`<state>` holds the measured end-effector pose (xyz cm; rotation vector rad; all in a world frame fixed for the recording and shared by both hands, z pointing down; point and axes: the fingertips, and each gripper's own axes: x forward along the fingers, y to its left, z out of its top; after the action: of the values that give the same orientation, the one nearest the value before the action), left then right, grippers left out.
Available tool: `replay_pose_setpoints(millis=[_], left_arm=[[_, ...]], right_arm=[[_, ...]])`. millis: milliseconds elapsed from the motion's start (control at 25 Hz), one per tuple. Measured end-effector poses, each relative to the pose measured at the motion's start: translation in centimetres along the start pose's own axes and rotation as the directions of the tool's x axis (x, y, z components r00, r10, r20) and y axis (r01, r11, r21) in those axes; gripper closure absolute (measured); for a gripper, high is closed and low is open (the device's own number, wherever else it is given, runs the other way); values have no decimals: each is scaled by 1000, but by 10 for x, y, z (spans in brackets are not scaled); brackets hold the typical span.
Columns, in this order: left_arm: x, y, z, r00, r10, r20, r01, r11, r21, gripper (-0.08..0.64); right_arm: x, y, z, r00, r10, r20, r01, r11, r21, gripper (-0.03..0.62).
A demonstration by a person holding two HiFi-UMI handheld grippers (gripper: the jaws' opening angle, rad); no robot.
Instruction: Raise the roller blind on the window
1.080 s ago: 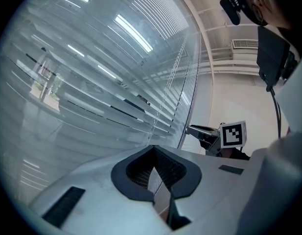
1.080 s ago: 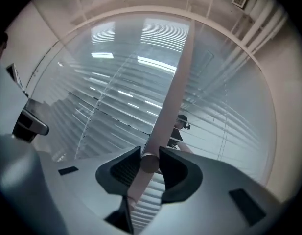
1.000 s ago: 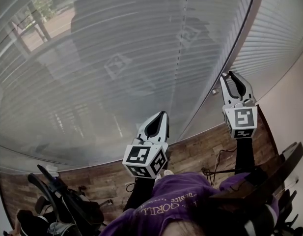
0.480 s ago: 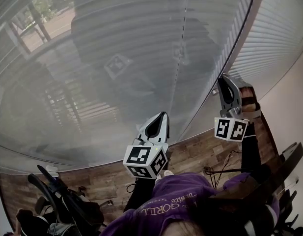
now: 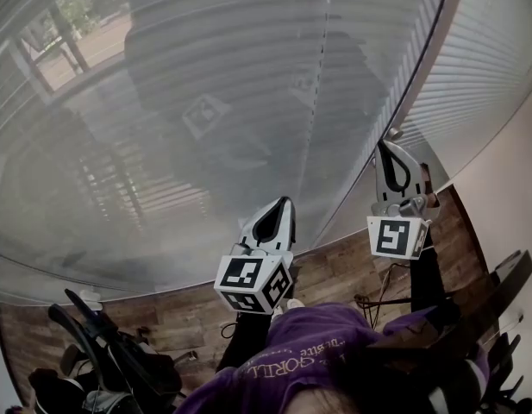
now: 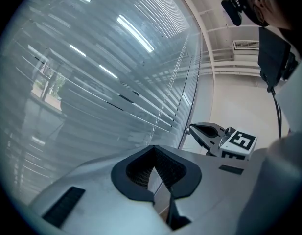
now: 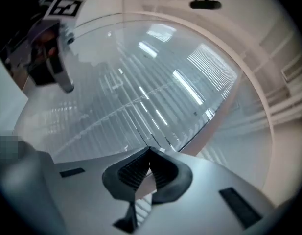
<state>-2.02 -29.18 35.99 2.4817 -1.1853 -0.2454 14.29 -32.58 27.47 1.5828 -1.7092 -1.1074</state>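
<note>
The slatted blind [image 5: 205, 102] hangs down over the whole window. A thin beaded cord [image 5: 321, 59] runs down its middle. My right gripper [image 5: 384, 145] points at the blind's right edge beside the curved window frame [image 5: 412, 84]. Its jaws have just been closing and now meet tip to tip [image 7: 150, 150]. A thin cord line reaches the tips in the right gripper view; whether it is pinched I cannot tell. My left gripper [image 5: 287, 201] is held lower and further left, shut on nothing [image 6: 153, 153], short of the blind. The left gripper view shows the right gripper [image 6: 192, 128] by the frame.
A plain wall [image 5: 516, 188] stands right of the window frame. Below lies a wooden floor [image 5: 162, 317], with black gear [image 5: 102, 352] at the lower left and a cable [image 5: 386, 283] under my right arm. A person's purple garment [image 5: 309, 352] fills the bottom middle.
My right gripper rolled, shifted slightly left and down along the frame, and its jaws went from wide open to shut. The left gripper has stayed put.
</note>
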Motion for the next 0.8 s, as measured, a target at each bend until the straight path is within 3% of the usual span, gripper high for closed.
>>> replay_pose_setpoints(millis=[80, 120, 240, 320, 400, 640, 800], left_arm=[[1, 2, -4, 1000, 1, -4, -1, 1000, 0, 560], [2, 3, -7, 1000, 2, -6, -2, 1000, 0, 560], [3, 4, -12, 1000, 4, -13, -4, 1000, 1, 560], [2, 5, -12, 1000, 8, -15, -8, 1000, 1, 560], [0, 6, -12, 1000, 16, -21, -16, 1000, 0, 560], [-11, 17, -24, 997, 64, -46, -64, 998, -3, 560], [-28, 29, -30, 995, 93, -44, -93, 996, 4, 560]], right_arm=[[-1, 2, 8, 999, 14, 40, -23, 973, 230, 597], [-1, 6, 9, 998, 20, 55, -38, 935, 354, 597], [-3, 24, 3, 996, 74, 56, -92, 756, 649, 597], [-3, 33, 5, 992, 98, 77, -122, 630, 767, 597], [-6, 43, 12, 989, 114, 99, -145, 535, 832, 597], [-18, 86, 42, 963, 190, 190, -253, 404, 879, 597], [-27, 111, 58, 944, 226, 242, -311, 355, 882, 597]])
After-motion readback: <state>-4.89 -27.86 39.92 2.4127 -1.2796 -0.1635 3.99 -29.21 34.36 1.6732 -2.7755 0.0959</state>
